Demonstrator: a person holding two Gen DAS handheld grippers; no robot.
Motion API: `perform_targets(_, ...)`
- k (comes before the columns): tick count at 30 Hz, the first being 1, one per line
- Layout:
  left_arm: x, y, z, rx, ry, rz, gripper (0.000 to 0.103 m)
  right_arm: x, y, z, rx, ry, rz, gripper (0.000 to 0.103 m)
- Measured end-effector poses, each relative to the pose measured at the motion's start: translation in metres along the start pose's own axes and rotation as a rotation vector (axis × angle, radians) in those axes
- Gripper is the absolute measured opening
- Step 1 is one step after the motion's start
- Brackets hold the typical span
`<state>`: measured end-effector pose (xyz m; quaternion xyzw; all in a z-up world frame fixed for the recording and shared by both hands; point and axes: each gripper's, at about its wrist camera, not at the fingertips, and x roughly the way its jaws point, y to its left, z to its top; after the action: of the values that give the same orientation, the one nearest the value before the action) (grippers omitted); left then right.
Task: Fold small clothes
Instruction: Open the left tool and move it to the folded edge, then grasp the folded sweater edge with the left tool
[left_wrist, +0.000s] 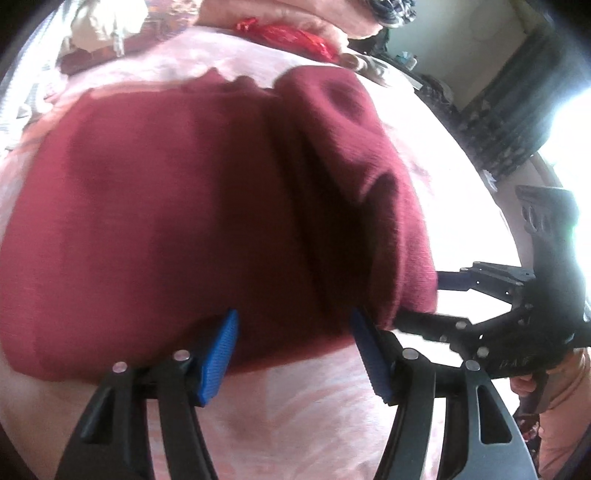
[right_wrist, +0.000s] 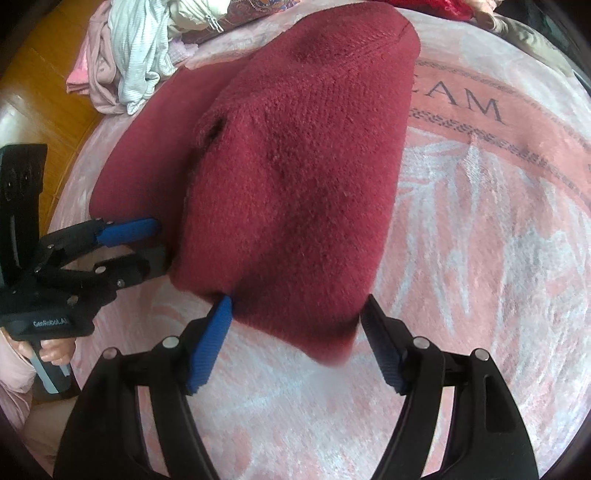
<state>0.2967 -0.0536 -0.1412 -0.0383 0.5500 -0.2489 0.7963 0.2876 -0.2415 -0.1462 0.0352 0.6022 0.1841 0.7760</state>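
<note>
A pink patterned blanket (right_wrist: 480, 229) carries the maroon knit sweater (right_wrist: 295, 177), its folded panel running long from six toward twelve o'clock. The right tool (right_wrist: 295, 332), spread, straddles that panel's near hem without pinching. The left tool (left_wrist: 293, 350), also spread, sits at nine o'clock beside it, gripping nothing.

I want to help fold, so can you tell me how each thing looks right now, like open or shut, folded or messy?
Maroon sweater: lying on the pink blanket, part folded over itself, not held.
Left gripper: open, at the sweater's near edge.
Right gripper: open, sweater edge between its fingers.
Clothes pile: crumpled, unfolded.
Pink blanket: spread flat.
</note>
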Motion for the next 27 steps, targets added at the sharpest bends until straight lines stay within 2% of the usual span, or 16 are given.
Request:
perform_targets(3,0.004,-0.007,0.004,-0.028,0.003,-0.020,0.064,-0.006,-0.009,-0.010,-0.012,0.008,-0.035,0.073)
perform_targets(7,0.011,-0.015,0.015,-0.081,0.013,-0.050,0.064,-0.016,-0.037,-0.015,0.047,0.004,-0.070,0.073)
perform_targets(14,0.022,-0.033,0.041,-0.146,0.009,-0.121,0.066,-0.029,-0.072,0.002,0.147,-0.037,-0.120,0.072)
perform_targets(17,0.026,-0.037,0.046,-0.186,0.005,-0.148,0.067,-0.028,-0.085,0.012,0.176,-0.048,-0.179,0.072)
perform_targets(21,0.019,-0.031,0.042,-0.262,-0.005,-0.174,0.067,-0.024,-0.100,0.019,0.238,-0.050,-0.141,0.069)
perform_targets(27,0.014,-0.032,0.047,-0.258,-0.023,-0.155,0.073,-0.020,-0.090,0.022,0.221,-0.041,-0.116,0.069)
